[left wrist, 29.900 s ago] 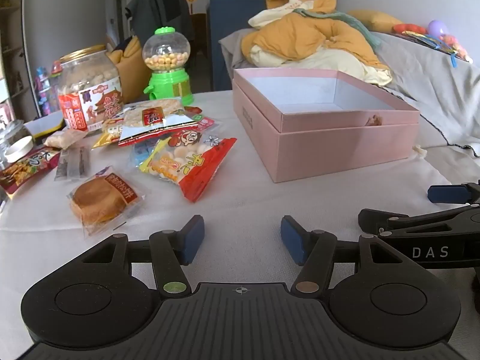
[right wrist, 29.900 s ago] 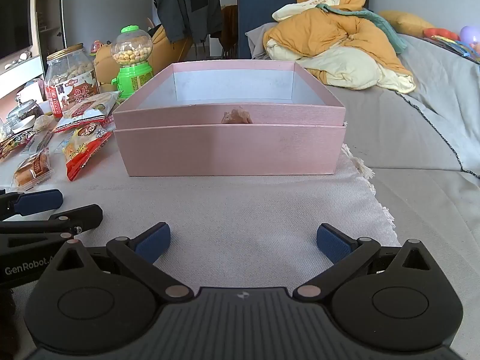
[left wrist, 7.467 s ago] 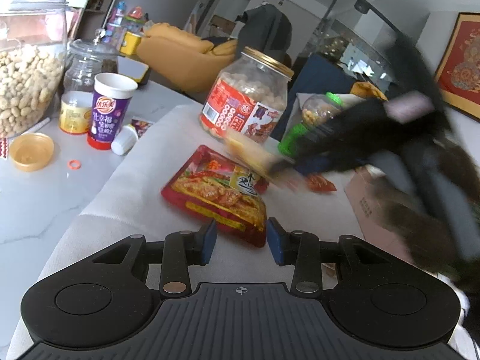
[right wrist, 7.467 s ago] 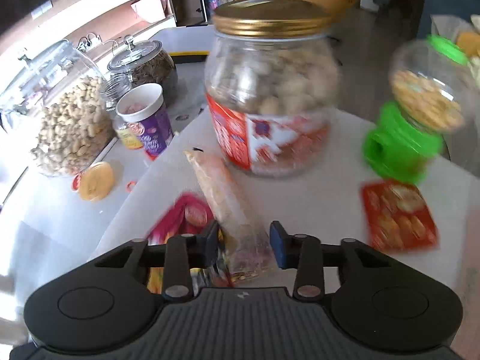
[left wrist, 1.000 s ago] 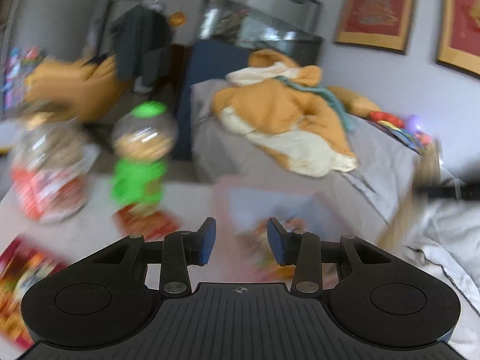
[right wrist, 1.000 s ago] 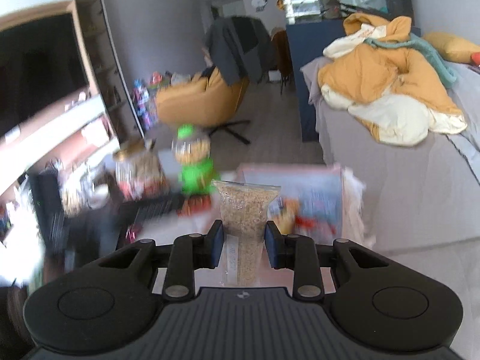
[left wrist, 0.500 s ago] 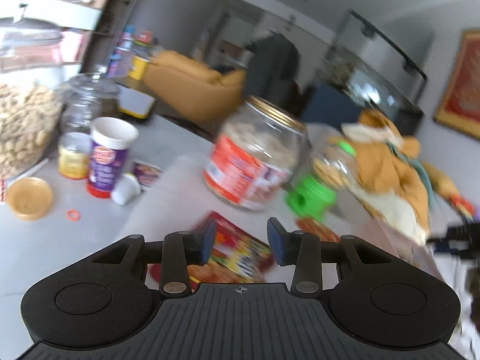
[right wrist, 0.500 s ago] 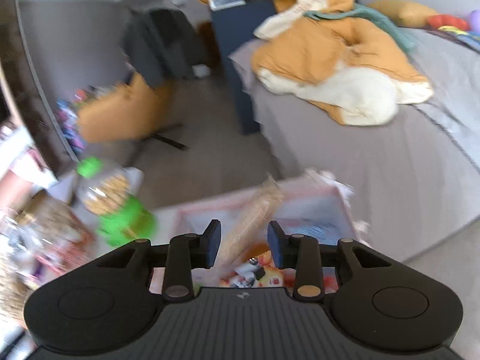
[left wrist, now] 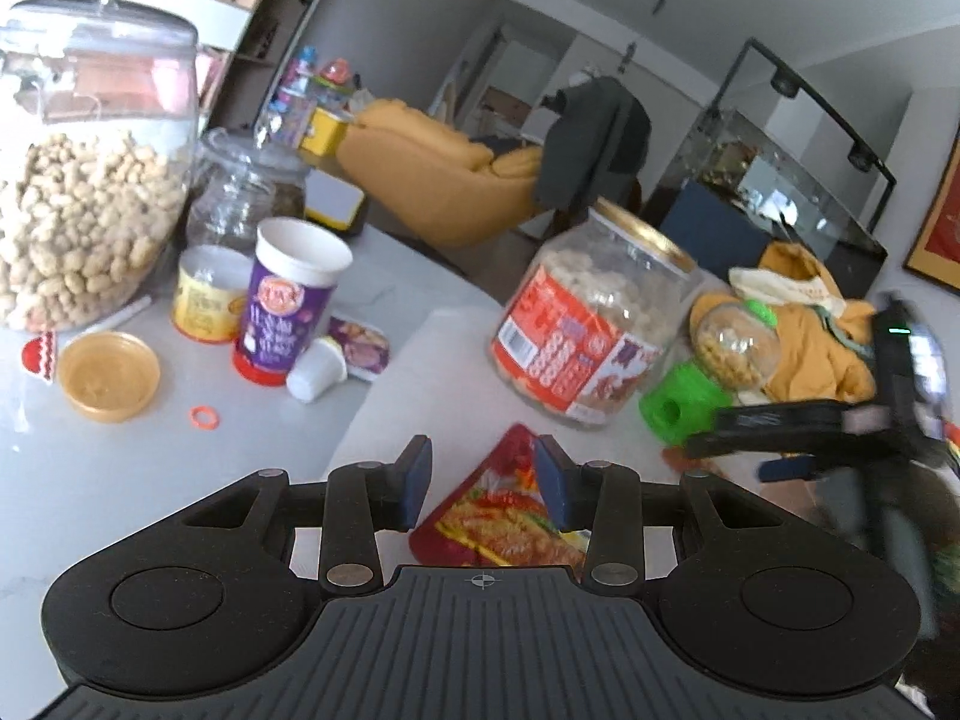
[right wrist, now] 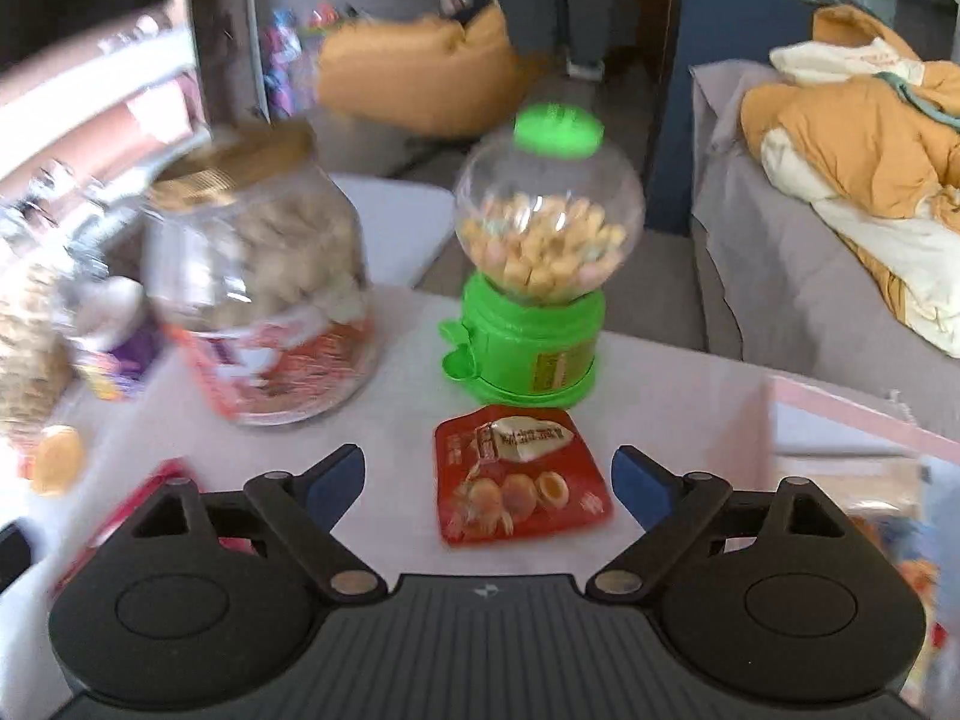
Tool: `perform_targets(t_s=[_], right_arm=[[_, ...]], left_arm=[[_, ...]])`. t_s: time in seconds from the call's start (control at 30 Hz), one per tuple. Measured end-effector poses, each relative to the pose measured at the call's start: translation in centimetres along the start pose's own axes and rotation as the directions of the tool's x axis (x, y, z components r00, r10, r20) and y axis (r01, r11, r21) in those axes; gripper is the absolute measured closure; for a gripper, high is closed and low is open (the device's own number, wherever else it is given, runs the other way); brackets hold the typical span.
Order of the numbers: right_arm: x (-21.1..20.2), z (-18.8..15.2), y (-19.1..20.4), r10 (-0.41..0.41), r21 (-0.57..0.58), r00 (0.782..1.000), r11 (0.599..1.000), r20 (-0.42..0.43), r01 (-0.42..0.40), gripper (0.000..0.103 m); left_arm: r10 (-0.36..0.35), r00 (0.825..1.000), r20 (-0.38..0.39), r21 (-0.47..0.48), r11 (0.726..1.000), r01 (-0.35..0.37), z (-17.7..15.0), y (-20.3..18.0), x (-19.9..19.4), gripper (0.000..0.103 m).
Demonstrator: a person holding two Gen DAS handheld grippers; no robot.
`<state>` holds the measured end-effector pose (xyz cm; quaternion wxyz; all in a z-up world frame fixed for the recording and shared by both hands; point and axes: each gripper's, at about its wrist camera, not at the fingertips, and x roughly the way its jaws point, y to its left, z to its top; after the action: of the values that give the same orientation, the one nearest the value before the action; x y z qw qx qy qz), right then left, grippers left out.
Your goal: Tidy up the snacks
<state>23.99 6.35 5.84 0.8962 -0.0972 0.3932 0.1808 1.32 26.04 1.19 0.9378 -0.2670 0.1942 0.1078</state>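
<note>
Upper left of left wrist view: big glass jar of peanuts (left wrist: 78, 222) w/ clear lid, smaller glass jar (left wrist: 246, 195) behind it. Yellow lid (left wrist: 109, 375) lies upturned at left edge, small orange ring (left wrist: 204, 417) on the counter near it. Background centre: yellow armchair (left wrist: 438, 180), dark jacket (left wrist: 594, 138) hung beside. Right wrist view, right side: orange-and-cream bedding (right wrist: 864, 138) piled on grey sofa (right wrist: 774, 276).

Small red snack pouch (right wrist: 521, 474) flat by green dispenser base; bigger red packet (left wrist: 501, 519) flat nr table edge.
</note>
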Motion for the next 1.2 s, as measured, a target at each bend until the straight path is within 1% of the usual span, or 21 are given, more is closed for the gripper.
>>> perform_targets(t_s=[0.03,0.07,0.13,0.17,0.2,0.23,0.27,0.33,0.4,0.43,0.53,0.6,0.67,0.77,0.83,0.9,0.97,1.07,1.13,1.17,1.2], right_arm=[[1.7,0.1,0.0,-0.034,0.021,0.999,0.999,-0.024,0.034,0.013],[3.2,0.3,-0.4,-0.050,0.051,0.997,0.997,-0.058,0.053,0.013],[5.2,-0.1,-1.7,-0.030,0.124,0.991,0.991,-0.132,0.046,0.012],[5.1,-0.3,-1.8,-0.019,0.145,0.994,0.989,-0.111,0.035,0.012],[4.8,-0.4,-1.7,-0.006,0.145,0.993,0.989,-0.122,0.023,0.012],[4.4,-0.7,-1.4,0.004,0.132,0.991,0.991,-0.130,0.013,0.016],[3.9,-1.0,-0.9,0.011,0.105,0.990,0.995,-0.140,0.004,0.024],[2.4,-2.1,0.2,0.029,0.033,0.989,0.999,-0.144,-0.024,0.025],[0.8,-3.8,1.0,0.088,0.001,0.983,0.996,-0.161,-0.089,0.025],[-0.1,-4.9,1.4,0.109,-0.014,0.981,0.994,-0.161,-0.113,0.025],[-3.2,-8.5,2.2,0.132,-0.073,0.978,0.987,-0.159,-0.145,0.025],[-5.2,-10.9,2.2,0.156,-0.099,0.975,0.980,-0.160,-0.173,0.025],[-7.3,-13.1,1.4,0.173,-0.113,0.973,0.975,-0.153,-0.191,0.025],[-9.7,-15.6,-0.1,0.177,-0.111,0.975,0.975,-0.130,-0.192,0.025],[-11.1,-16.9,-1.3,0.170,-0.105,0.981,0.978,-0.098,-0.180,0.025],[-12.5,-18.2,-3.0,0.163,-0.080,0.984,0.982,-0.068,-0.169,0.025],[-13.4,-19.1,-4.4,0.153,-0.056,0.987,0.986,-0.044,-0.155,0.025],[-14.3,-20.9,-5.8,0.091,-0.061,0.996,0.994,-0.011,-0.092,0.025],[-14.6,-21.8,-6.2,0.058,-0.081,0.998,0.995,0.001,-0.058,0.024],[-14.9,-22.1,-6.4,0.054,-0.088,0.999,0.995,0.002,-0.053,0.024],[-15.1,-22.3,-6.5,0.055,-0.089,0.998,0.995,0.003,-0.055,0.024]], left_arm=[[-0.004,1.000,-0.018,-0.005,1.000,0.004,0.0,0.1,0.3,0.060],[-0.007,1.000,-0.029,-0.007,1.000,0.007,-0.1,0.2,0.5,0.060],[-0.014,0.999,-0.049,-0.004,1.000,0.014,-0.3,0.2,0.8,0.060],[-0.015,0.998,-0.062,0.002,1.000,0.015,-0.3,0.1,1.0,0.060],[-0.015,0.997,-0.072,0.010,1.000,0.015,-0.4,0.0,1.2,0.060],[-0.014,0.997,-0.080,0.024,1.000,0.016,-0.5,-0.2,1.5,0.061],[-0.017,0.996,-0.088,0.035,0.999,0.020,-0.6,-0.4,1.6,0.061],[-0.028,0.994,-0.106,0.061,0.998,0.035,-0.8,-0.8,1.9,0.060],[-0.016,0.994,-0.108,0.091,0.996,0.026,-1.0,-1.3,1.9,0.061],[-0.013,0.994,-0.104,0.101,0.995,0.024,-0.9,-1.5,1.8,0.061],[-0.025,0.996,-0.087,0.123,0.992,0.036,-0.4,-2.0,1.4,0.061],[-0.019,0.996,-0.082,0.162,0.986,0.032,0.5,-2.6,1.6,0.061],[0.003,0.995,-0.101,0.202,0.979,0.018,1.5,-3.1,2.8,0.061],[0.066,0.990,-0.128,0.217,0.975,-0.037,2.5,-2.8,5.2,0.061],[0.061,0.984,-0.170,0.216,0.976,-0.023,2.4,-2.9,6.2,0.064],[0.023,0.978,-0.208,0.233,0.972,0.027,1.5,-3.6,6.2,0.064],[-0.017,0.976,-0.219,0.293,0.953,0.082,0.2,-4.9,5.5,0.064],[-0.095,0.956,-0.279,0.360,0.912,0.196,-2.0,-7.6,4.2,0.064],[-0.141,0.939,-0.315,0.425,0.863,0.272,-3.8,-9.7,3.0,0.064],[-0.154,0.932,-0.327,0.450,0.842,0.297,-4.5,-10.5,2.6,0.064],[-0.171,0.922,-0.349,0.471,0.819,0.329,-5.3,-11.5,2.0,0.064]])
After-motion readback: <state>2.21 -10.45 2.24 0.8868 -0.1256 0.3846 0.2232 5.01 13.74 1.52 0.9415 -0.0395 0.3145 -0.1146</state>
